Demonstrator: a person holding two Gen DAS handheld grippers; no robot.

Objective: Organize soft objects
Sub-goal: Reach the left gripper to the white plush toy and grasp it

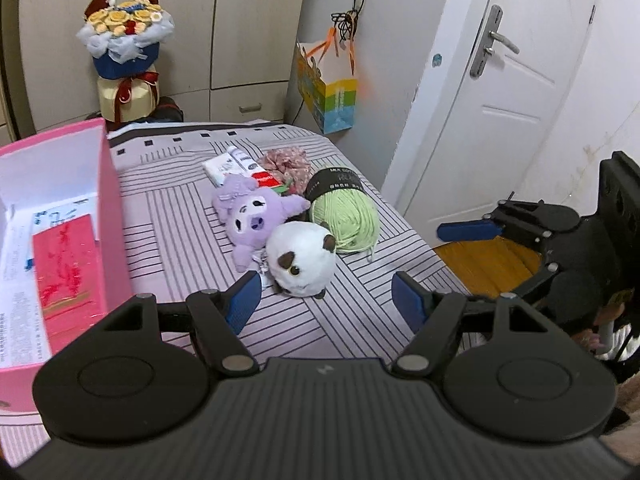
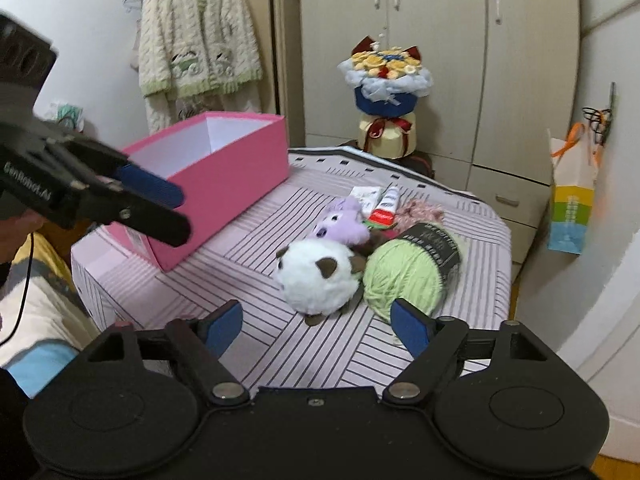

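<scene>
A white round plush (image 1: 301,260) (image 2: 318,278) lies on the striped table cover, with a purple plush (image 1: 250,218) (image 2: 340,226) behind it and a green yarn ball (image 1: 344,216) (image 2: 408,274) to its right. A floral fabric piece (image 1: 286,164) (image 2: 420,212) lies further back. The open pink box (image 1: 116,216) (image 2: 224,184) stands at the left. My left gripper (image 1: 326,300) is open and empty, just short of the white plush. My right gripper (image 2: 316,324) is open and empty, in front of the white plush and yarn.
A tube (image 1: 256,170) (image 2: 386,208) and a white packet (image 1: 222,168) lie behind the plushes. A flower bouquet (image 1: 124,52) (image 2: 386,96) stands behind the table by the wardrobe. A colourful paper bag (image 1: 328,88) hangs on the wall. A door (image 1: 492,92) is at the right.
</scene>
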